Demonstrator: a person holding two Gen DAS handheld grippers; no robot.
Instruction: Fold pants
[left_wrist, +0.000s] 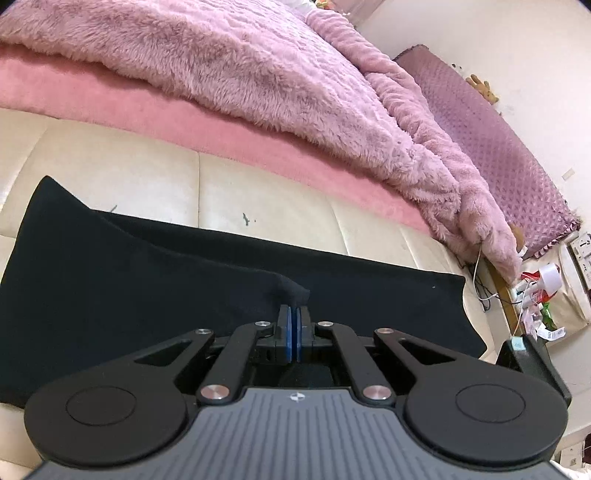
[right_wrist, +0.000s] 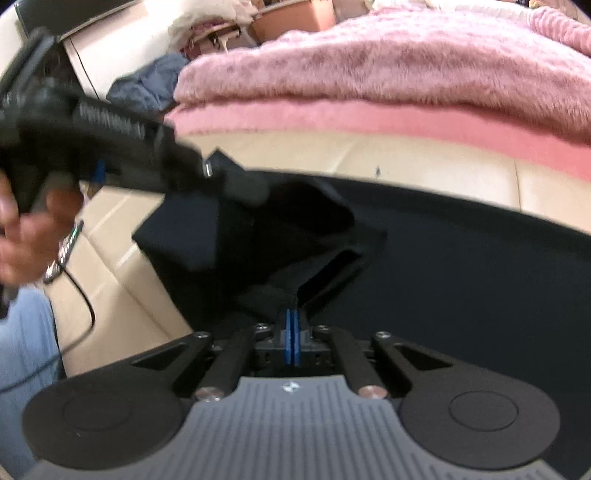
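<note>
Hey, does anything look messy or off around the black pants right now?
Small dark marks stain the cream cushion just beyond the black pants. The pants are bunched where each gripper pinches them, as expected mid-fold.

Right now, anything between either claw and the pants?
Nothing visible. The left claw is shut on a pinch of the black pants, and the right claw is shut on their fabric too. They lie on the cream cushion.
</note>
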